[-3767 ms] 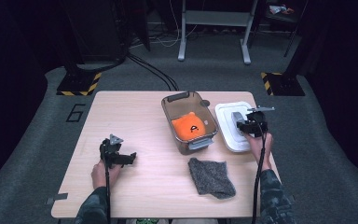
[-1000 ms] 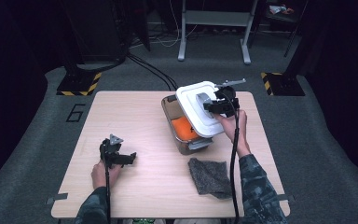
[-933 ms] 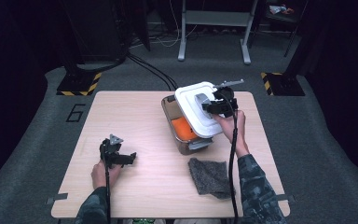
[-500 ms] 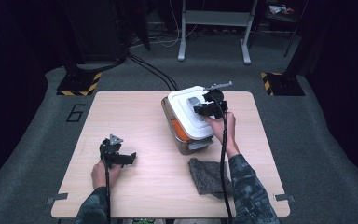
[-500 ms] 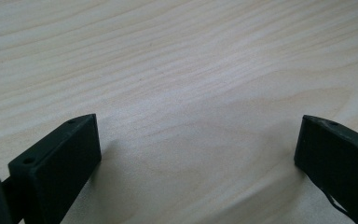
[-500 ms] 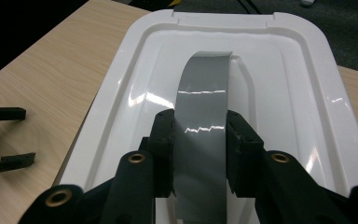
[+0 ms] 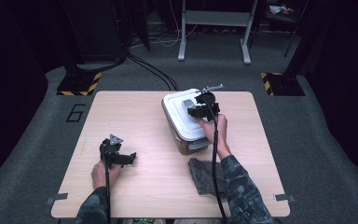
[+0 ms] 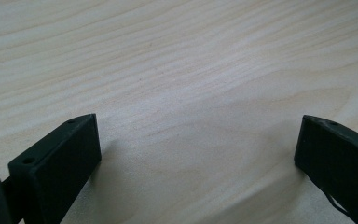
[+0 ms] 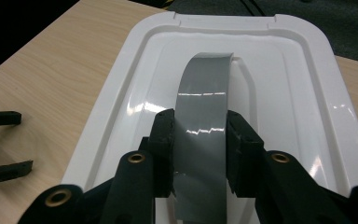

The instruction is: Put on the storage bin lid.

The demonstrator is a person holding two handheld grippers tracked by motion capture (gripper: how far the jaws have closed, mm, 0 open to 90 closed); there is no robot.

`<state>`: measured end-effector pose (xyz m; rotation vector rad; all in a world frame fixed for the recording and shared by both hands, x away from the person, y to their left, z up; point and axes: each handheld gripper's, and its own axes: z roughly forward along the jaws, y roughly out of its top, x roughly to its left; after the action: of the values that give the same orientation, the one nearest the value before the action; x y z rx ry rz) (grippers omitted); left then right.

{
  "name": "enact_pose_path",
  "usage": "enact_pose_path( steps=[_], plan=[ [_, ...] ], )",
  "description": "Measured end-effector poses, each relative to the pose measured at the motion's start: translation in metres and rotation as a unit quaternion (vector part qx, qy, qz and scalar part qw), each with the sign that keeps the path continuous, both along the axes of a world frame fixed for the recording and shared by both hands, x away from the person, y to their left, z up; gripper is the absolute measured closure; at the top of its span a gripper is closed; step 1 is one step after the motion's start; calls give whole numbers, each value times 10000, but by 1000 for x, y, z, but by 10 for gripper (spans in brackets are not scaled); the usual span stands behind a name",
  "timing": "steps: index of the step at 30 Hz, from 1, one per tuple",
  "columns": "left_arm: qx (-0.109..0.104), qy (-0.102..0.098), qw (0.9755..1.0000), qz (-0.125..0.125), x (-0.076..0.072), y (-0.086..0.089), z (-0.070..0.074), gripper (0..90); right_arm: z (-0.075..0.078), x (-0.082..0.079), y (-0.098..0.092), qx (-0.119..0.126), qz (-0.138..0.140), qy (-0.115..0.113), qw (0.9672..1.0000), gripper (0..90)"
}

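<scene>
My right gripper [image 7: 198,111] [image 9: 200,149] is shut on the grey strap handle [image 9: 203,98] of a white rectangular lid [image 7: 178,114] [image 9: 289,93]. The lid lies over the top of a dark brown container [image 7: 186,145] at the middle right of the table and hides what is inside. Whether it sits fully down I cannot tell. My left gripper [image 7: 127,157] [image 8: 196,154] rests on the bare wood at the front left, open, with nothing between its jaws. It also appears at the left edge of the right gripper view as the left gripper [image 9: 2,142].
A grey cloth [image 7: 205,175] lies crumpled on the wooden table [image 7: 135,116] near the front right, under my right forearm. Dark carpet surrounds the table, with cables and stand legs [image 7: 182,51] beyond its far edge.
My right gripper has carried the lid leftward and down from the right of the container, so it now covers the orange thing inside. The left gripper has stayed still.
</scene>
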<state>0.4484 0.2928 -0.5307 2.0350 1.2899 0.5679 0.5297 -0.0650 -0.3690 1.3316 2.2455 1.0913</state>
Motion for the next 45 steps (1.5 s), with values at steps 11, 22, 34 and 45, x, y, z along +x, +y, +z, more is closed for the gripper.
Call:
enact_pose_path(
  steps=[11, 22, 34, 45],
  plan=[
    [2, -1, 10000, 0, 0, 0, 0, 1, -2, -4, 12, 25, -83, 44, 10000, 667],
    [3, 1, 10000, -1, 0, 0, 0, 1, -6, -5, 19, -27, -102, 25, 9999, 666],
    [3, 0, 10000, -2, 0, 0, 0, 1, -9, -7, 15, 43, -120, 45, 9999, 625],
    [2, -1, 10000, 0, 0, 0, 0, 1, -2, -9, 4, 29, 45, -69, 10000, 282]
  ],
)
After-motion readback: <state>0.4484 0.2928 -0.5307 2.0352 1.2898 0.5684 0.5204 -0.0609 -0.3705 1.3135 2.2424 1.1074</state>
